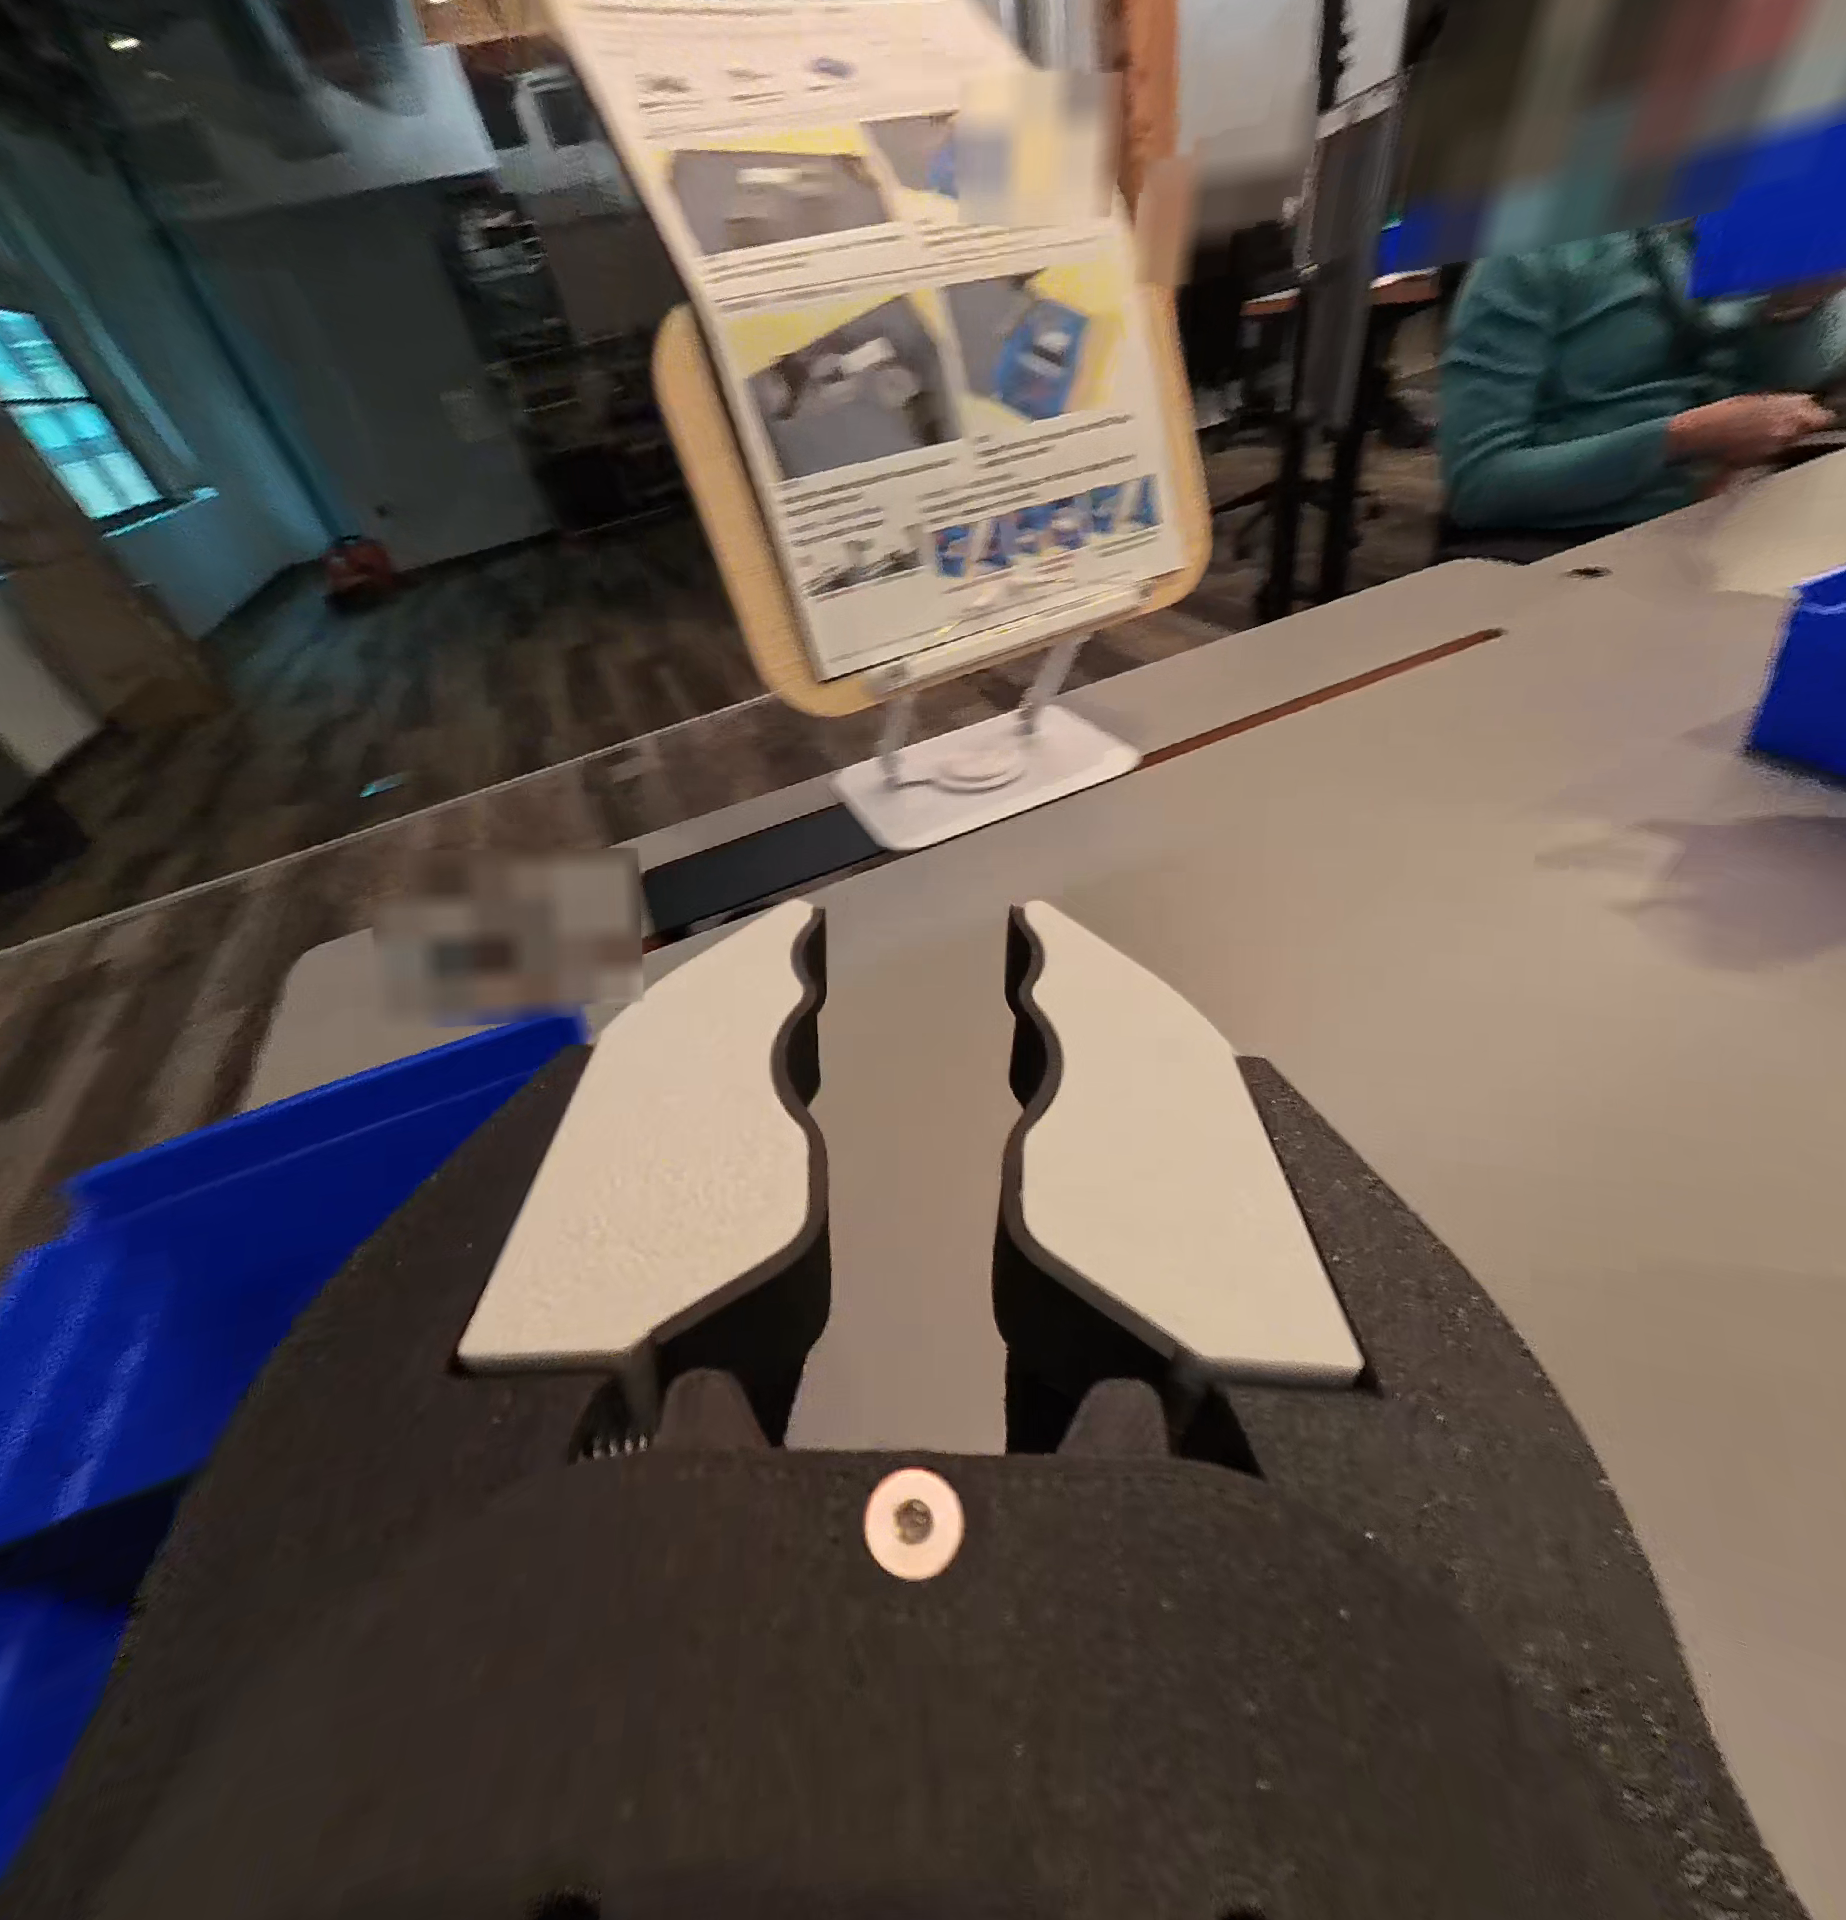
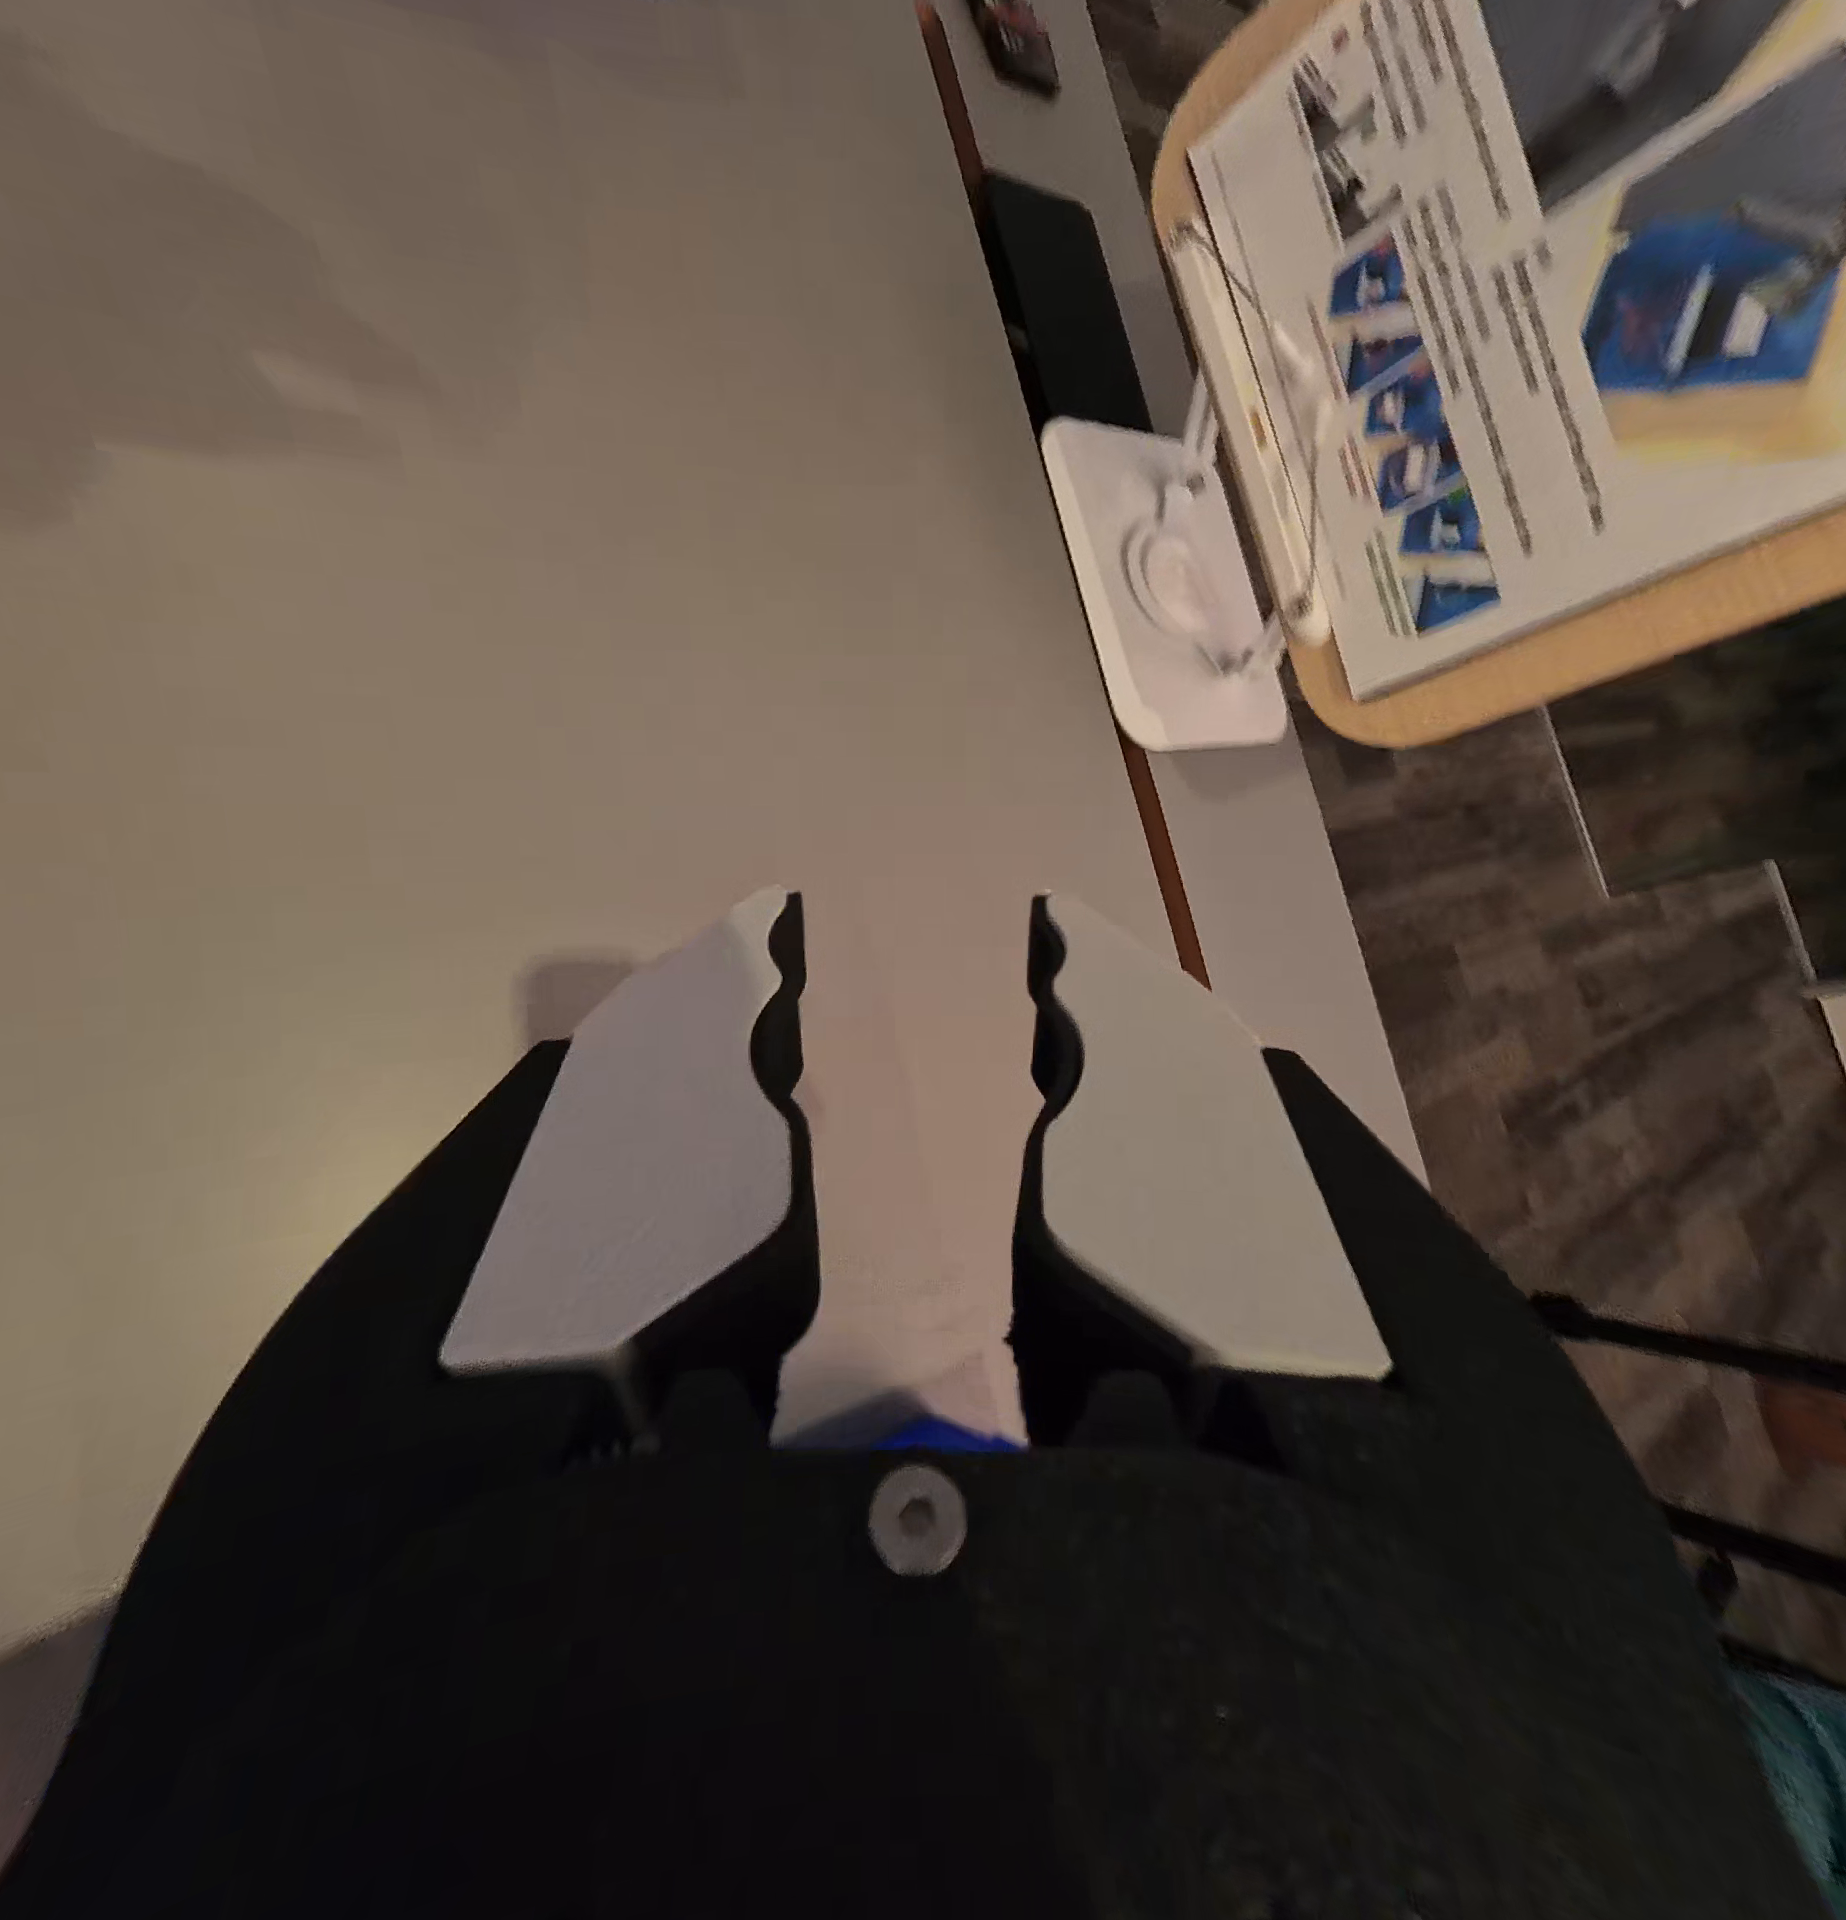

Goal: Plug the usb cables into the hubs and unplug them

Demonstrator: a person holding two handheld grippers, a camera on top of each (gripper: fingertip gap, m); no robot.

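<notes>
Over bare grey surface (image 1: 1418, 1039), both left tool (image 1: 916, 914) and right tool (image 2: 916, 899) gape, holding nothing; document stand (image 1: 986, 774) at far edge.

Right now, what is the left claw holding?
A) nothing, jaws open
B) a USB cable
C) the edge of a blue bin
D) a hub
A: the left claw has its jaws apart, and only the bare grey table shows through the gap; the blue bin sits off to its left side, not between the fingers.
</notes>
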